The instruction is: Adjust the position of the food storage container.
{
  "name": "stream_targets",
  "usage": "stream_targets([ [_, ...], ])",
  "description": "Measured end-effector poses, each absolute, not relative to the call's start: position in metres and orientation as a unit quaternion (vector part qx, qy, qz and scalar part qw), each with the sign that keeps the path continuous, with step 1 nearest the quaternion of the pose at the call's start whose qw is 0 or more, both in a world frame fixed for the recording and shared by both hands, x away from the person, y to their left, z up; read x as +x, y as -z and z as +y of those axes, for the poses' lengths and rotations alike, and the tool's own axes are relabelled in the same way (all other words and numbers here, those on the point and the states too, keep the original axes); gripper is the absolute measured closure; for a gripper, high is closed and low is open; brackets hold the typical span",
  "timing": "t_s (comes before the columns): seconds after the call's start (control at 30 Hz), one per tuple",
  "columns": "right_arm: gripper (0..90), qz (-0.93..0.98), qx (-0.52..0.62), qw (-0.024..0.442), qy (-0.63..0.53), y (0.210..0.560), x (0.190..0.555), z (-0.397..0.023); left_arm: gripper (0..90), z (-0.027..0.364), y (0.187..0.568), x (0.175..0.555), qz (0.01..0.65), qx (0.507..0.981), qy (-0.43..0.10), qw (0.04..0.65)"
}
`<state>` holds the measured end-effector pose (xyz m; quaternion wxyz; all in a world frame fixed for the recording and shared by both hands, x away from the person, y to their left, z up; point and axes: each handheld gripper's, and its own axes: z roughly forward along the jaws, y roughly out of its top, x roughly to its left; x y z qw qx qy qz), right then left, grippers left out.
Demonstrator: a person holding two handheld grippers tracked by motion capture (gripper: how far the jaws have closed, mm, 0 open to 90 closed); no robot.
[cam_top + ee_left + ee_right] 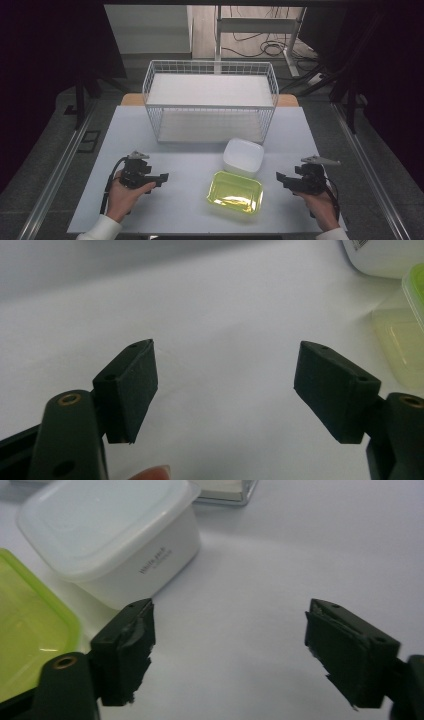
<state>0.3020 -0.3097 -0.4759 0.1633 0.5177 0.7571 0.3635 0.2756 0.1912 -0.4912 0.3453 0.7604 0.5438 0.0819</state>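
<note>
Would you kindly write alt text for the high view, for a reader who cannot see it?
Two hand-held grippers, left gripper and right gripper, rest open on a pale table, either side of a green tub and a white tub. Behind them stands a white wire basket.

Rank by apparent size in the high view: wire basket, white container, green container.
1. wire basket, by far the largest.
2. green container.
3. white container, only slightly smaller; it sits farther from the camera, so that order is unsure.
</note>
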Motion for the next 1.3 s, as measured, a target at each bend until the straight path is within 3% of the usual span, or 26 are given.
stream_targets([
  [0.9,30.6,0.799,0.506,0.120,-0.301,0.468,0.307,-0.307,24.6,0.192,0.492,0.275,0.522,0.782,-0.038,0.338],
  [1.3,62.0,0.839,0.475,0.061,-0.259,0.468,0.295,-0.302,24.8,0.186,0.493,0.279,0.513,0.791,-0.030,0.332],
])
